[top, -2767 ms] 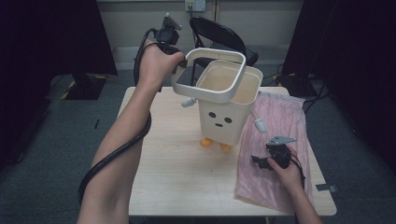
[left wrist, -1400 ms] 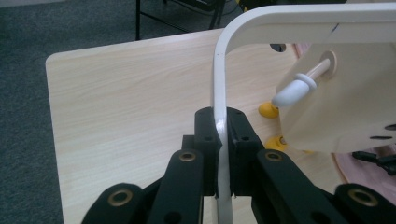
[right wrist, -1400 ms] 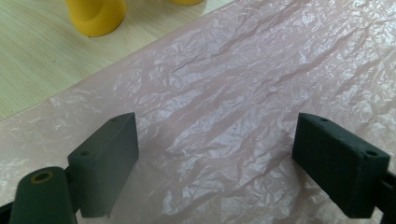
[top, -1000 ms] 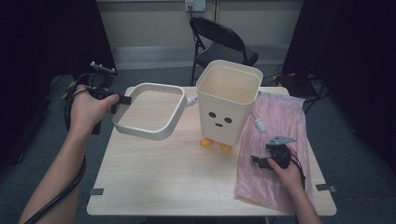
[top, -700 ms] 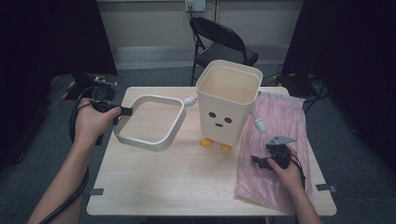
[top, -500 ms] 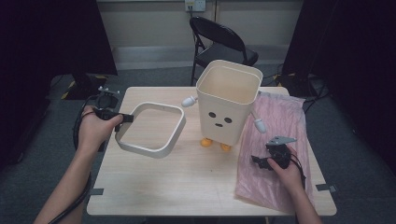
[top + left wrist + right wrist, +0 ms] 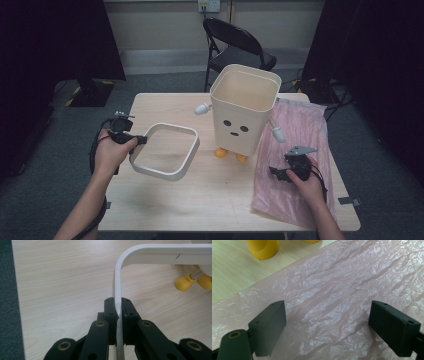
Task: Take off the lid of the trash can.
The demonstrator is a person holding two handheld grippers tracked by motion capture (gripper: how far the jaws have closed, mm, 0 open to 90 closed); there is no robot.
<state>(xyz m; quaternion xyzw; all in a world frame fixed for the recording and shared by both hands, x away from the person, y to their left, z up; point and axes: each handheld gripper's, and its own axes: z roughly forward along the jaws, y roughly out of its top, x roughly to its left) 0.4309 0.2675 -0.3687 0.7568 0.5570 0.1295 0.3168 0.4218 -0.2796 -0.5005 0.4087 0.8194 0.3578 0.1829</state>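
Left tool [image 7: 118,312] grips the white frame [image 7: 165,151] — right tool [image 7: 327,327] wide over the pink bag [image 7: 352,285].

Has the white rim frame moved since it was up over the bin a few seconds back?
Yes. The left gripper has carried the white frame off the bin, leftward and down to the table.

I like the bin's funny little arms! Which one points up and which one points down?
The bin has two white arms. The arm on the picture's left tilts upward, toward the white frame; the arm beside the pink bag hangs downward.
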